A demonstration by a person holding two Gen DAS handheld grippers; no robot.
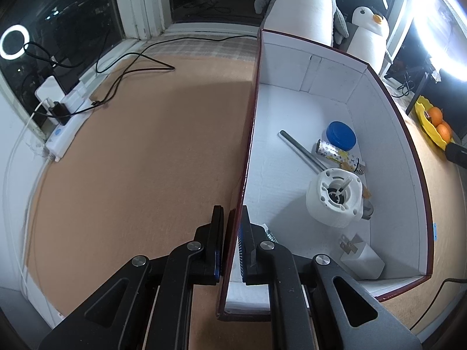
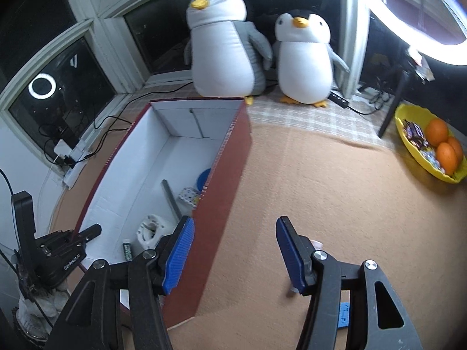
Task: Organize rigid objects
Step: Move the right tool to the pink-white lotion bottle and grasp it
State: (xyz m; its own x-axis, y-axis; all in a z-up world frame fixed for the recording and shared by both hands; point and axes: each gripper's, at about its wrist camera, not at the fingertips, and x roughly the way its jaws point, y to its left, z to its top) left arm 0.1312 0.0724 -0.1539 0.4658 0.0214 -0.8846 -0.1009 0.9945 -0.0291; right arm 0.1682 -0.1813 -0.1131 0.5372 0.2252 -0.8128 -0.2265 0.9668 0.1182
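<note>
Dark window panes and two plush penguins (image 2: 224, 40) are seen behind a tan surface (image 1: 140, 151). On it stands a dark-red box (image 2: 230, 157) with a white interior, inside which the task's rigid objects are collected: a white cylindrical part (image 1: 335, 201), a metal rod (image 1: 300, 151), a blue-lidded jar (image 1: 341, 135), a patterned tube (image 1: 335, 153) and a white plug adapter (image 1: 362, 258). A yellow fruit bowl (image 2: 408, 143) is set well apart. The left hand-held gripper (image 1: 233, 233) is closed narrowly on the box's near-left wall, one finger on each side. The right hand-held gripper (image 2: 235, 250) is held wide and empty beside the right wall. The sorting step is judged nearly complete; steadying or shifting the box appears next, which calls for a firm, level hold.
</note>
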